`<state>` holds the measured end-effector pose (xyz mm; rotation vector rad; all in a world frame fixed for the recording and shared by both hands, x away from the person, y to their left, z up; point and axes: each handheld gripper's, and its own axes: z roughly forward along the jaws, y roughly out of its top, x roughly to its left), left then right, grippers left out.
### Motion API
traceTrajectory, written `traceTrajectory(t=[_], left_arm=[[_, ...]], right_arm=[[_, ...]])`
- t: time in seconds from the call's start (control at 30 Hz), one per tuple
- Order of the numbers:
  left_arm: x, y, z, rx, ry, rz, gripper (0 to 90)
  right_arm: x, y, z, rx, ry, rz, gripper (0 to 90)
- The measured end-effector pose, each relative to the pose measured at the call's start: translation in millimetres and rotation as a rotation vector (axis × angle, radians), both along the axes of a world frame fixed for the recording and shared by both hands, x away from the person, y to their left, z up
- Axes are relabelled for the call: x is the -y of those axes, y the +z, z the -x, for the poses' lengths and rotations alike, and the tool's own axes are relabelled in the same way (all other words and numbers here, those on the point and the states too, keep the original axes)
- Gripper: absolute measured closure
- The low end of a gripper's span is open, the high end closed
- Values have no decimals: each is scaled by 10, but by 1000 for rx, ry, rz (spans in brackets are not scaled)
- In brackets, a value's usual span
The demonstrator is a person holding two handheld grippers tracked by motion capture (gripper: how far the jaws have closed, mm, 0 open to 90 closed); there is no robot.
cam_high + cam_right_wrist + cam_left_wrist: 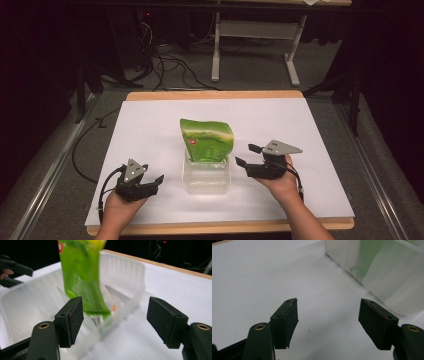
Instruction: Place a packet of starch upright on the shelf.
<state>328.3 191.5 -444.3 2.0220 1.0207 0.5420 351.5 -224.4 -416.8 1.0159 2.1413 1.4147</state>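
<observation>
White table (150,125) is lying under both wide-open grippers, left (152,184) and right (245,156), nothing between their jaws. Just ahead of the right one, a green pouch (206,140) is standing in a clear tub (206,177). It is looking light, crinkly and slippery, so pinching its top edge seems best.

From the right tongs' view the green packet (82,277) is smeared by motion, so its print cannot be read, and its top runs off the upper edge. The clear plastic tub (30,307) it stands in is blurred too, with its near wall cut off at the bottom and left. From above, the packet's foot sits behind the tub's cloudy wall (206,176) (only a pale green shows through). The small red mark on the packet (192,142) is too small to make out. In the left tongs' view the tub (384,277) runs off the top and right edges, and the green inside is only a haze.
</observation>
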Motion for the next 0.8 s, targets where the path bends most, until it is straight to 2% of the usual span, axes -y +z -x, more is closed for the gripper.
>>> traceTrajectory(t=[0.03,0.07,0.13,0.23,0.27,0.3,0.37,0.4,0.47,0.5,0.57,0.67,0.8], left_arm=[[-1,1,2,1,1,2,324],[-1,1,2,1,1,2,323],[-1,-1,0,0,-1,2,323],[0,4,7,-1,-5,7,323],[0,4,7,-1,-5,7,324],[2,2,6,0,-2,7,324],[1,0,5,0,-1,5,324],[1,0,5,0,-1,5,324],[1,-3,-1,-4,-1,8,323],[3,-5,-3,-7,0,7,324],[10,-15,-19,-12,0,3,323],[33,-43,-45,-26,7,-1,323],[51,-48,-35,-32,17,-4,321]], right_arm=[[82,-18,43,-2,-16,1,298],[82,-18,43,-2,-16,1,298],[289,-27,124,-2,-65,13,299],[477,-40,203,-1,-97,20,307],[477,-40,203,-1,-97,20,307],[641,-64,272,2,-141,36,315],[776,-87,320,-15,-183,28,316],[776,-87,320,-15,-183,28,316],[988,-120,419,-23,-243,30,323],[1043,-124,446,-25,-254,31,324],[1116,-123,465,-22,-281,28,323],[1144,-135,415,-35,-307,-6,323],[1108,-188,374,-63,-295,20,323]])
